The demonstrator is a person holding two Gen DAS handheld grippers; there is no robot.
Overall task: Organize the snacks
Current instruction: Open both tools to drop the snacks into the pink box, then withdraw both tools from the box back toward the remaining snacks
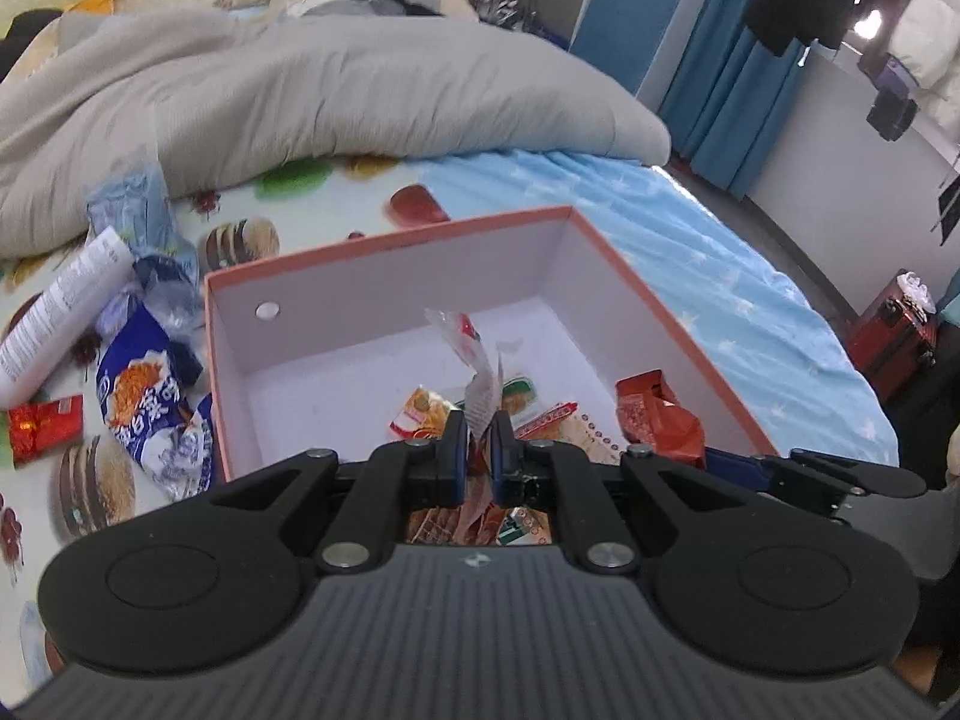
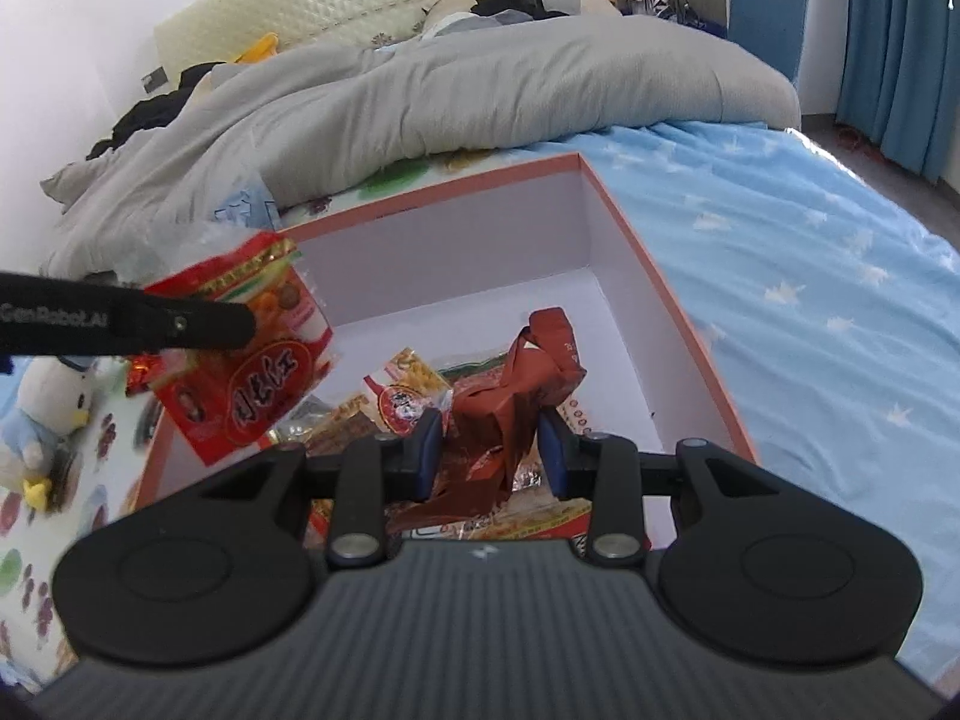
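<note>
My left gripper (image 1: 479, 447) pinches a red snack packet (image 2: 252, 354); right gripper (image 2: 491, 450) clamps a crumpled brown packet (image 2: 510, 402), both above the box (image 2: 690, 324).

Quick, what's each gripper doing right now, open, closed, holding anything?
Left gripper: closed on a red snack packet, above the box.
Right gripper: closed on a crumpled dark red bag, above the box.

box (image 1: 624, 276): white, salmon rim | sheet (image 2: 810, 252): blue, white stars | duvet (image 1: 336, 90): grey
</note>
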